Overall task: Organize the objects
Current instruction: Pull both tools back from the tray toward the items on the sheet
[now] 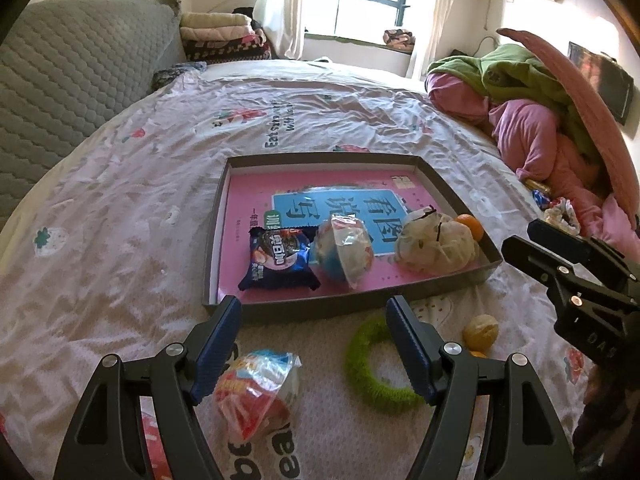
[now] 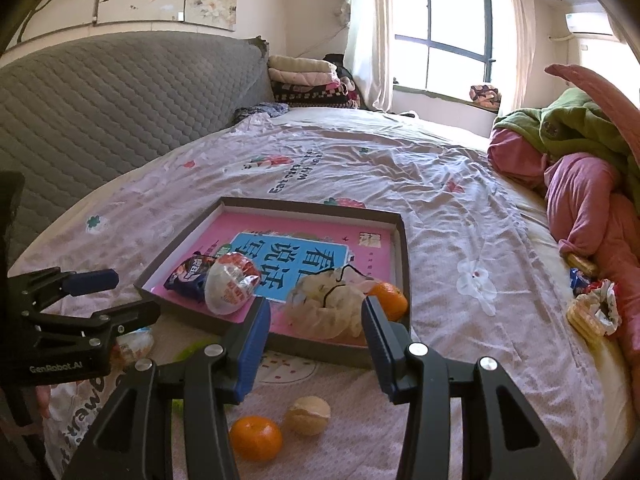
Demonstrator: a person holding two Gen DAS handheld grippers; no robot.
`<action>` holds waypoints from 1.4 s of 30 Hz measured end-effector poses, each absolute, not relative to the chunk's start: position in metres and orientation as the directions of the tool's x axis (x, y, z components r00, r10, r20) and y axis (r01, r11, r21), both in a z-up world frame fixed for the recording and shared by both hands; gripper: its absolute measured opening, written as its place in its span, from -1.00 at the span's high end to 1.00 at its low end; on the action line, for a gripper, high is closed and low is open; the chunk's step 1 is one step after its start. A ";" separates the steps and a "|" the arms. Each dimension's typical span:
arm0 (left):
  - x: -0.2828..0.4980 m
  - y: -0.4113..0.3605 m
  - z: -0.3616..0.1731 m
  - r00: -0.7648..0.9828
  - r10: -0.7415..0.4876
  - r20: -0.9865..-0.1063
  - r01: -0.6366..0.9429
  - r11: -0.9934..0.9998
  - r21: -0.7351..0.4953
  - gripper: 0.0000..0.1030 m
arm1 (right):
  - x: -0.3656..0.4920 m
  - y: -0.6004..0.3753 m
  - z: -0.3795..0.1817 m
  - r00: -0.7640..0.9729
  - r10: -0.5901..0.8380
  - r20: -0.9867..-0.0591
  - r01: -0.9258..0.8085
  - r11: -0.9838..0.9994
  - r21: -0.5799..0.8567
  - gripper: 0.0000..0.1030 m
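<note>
A shallow grey box (image 1: 320, 310) (image 2: 405, 240) lies on the bed. In it are a pink book, a dark blue snack packet (image 1: 279, 259) (image 2: 188, 276), a wrapped ball snack (image 1: 346, 250) (image 2: 232, 282), a mesh bag (image 1: 434, 244) (image 2: 332, 312) and an orange (image 1: 471, 226) (image 2: 388, 300). My left gripper (image 1: 316, 346) is open above a red wrapped snack (image 1: 256, 392) and a green fuzzy ring (image 1: 374, 368). My right gripper (image 2: 314, 344) is open above a loose orange (image 2: 256, 438) and a peeled fruit (image 2: 308, 416) (image 1: 481, 332).
A grey quilted headboard (image 1: 72, 80) stands on the left. Pink and green bedding (image 1: 532, 112) (image 2: 580, 184) is piled on the right, with snack wrappers (image 2: 592, 304) beside it. Folded blankets (image 2: 312, 80) lie by the window.
</note>
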State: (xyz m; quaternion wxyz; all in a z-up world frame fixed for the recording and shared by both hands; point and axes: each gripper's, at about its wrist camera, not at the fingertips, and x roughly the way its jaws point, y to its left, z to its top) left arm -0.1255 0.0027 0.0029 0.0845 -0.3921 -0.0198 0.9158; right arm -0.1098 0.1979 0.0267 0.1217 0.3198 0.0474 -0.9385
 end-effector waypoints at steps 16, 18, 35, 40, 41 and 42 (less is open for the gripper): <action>-0.115 -0.003 -0.004 -0.671 0.159 -0.724 -0.127 -0.987 -0.099 -0.47 | -0.097 0.192 0.014 -0.744 -0.211 -0.633 0.275 -0.961 -0.002 0.08; -0.114 -0.004 -0.004 -0.672 0.158 -0.724 -0.126 -0.987 -0.098 -0.47 | -0.097 0.192 0.014 -0.744 -0.212 -0.634 0.274 -0.962 0.000 0.08; -0.103 -0.012 -0.004 -0.670 0.155 -0.726 -0.114 -0.988 -0.106 -0.47 | -0.083 0.189 0.011 -0.734 -0.225 -0.641 0.290 -0.957 0.004 0.08; -0.098 -0.015 -0.006 -0.665 0.149 -0.732 -0.107 -0.989 -0.104 -0.47 | -0.077 0.186 0.009 -0.728 -0.235 -0.644 0.302 -0.953 0.007 0.08; -0.098 -0.015 -0.007 -0.663 0.147 -0.734 -0.107 -0.989 -0.101 -0.47 | -0.076 0.185 0.009 -0.725 -0.237 -0.646 0.304 -0.953 0.008 0.08; -0.097 -0.015 -0.007 -0.662 0.146 -0.735 -0.107 -0.989 -0.101 -0.47 | -0.075 0.184 0.008 -0.724 -0.237 -0.648 0.305 -0.952 0.008 0.08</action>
